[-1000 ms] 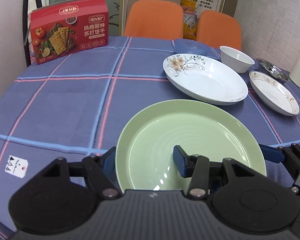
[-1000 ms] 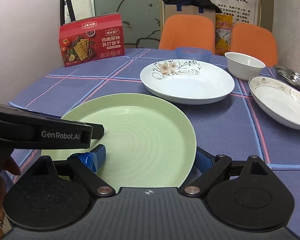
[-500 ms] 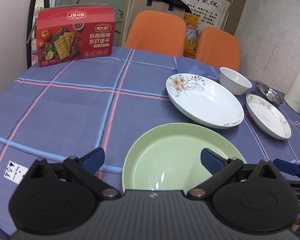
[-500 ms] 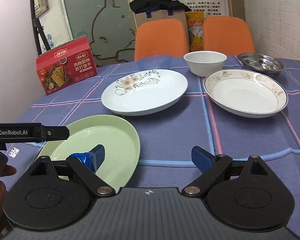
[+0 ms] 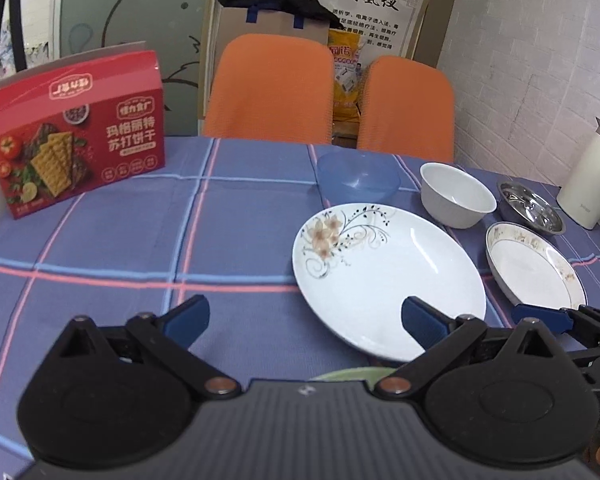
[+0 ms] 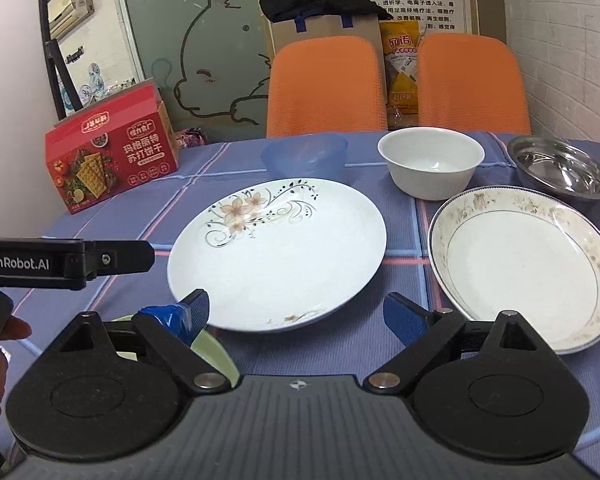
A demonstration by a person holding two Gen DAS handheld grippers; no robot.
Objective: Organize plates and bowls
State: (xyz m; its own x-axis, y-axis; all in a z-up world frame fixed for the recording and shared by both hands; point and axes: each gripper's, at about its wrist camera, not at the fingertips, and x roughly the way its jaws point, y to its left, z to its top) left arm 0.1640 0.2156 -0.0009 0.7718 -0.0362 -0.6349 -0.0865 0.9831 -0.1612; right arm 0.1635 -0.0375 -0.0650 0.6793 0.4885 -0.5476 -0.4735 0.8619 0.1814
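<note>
A second ago both tongs were down at the green plate, the left tongs pinched on its near rim; since then both have let go and lifted back, and the views have swung up toward the far dishes. The green plate [image 6: 216, 350] now lies on the counter [image 5: 140, 240] at the near edge, only a sliver of it showing beneath each camera body.

The left tongs [image 5: 304, 320] stand wide and hold nothing; their right finger hangs in front of the near part of the flowered white plate [image 5: 384, 276]. The right tongs [image 6: 296, 312] are wide and empty too, aimed at the gap between that plate's near rim and the gold-rimmed plate [image 6: 520, 264].

Beyond the flowered plate sits the blue plastic bowl [image 6: 304, 156], its base hidden behind the plate's far rim, so whether they touch cannot be told. The white bowl [image 6: 432, 164] stands beside it, and the steel bowl [image 6: 560, 168] lies further right, near the gold-rimmed plate.

As I judge it, the sorting has barely begun: one plate has been set down near the front as a likely base for a stack, while two plates and three bowls lie separate, none nested or stacked. The flowered plate looks the likeliest next pick, being nearest both tongs.

The red cracker box [image 5: 76, 132] and the white jug [image 5: 588, 180] stand at the counter's far edges, clear of the work.
</note>
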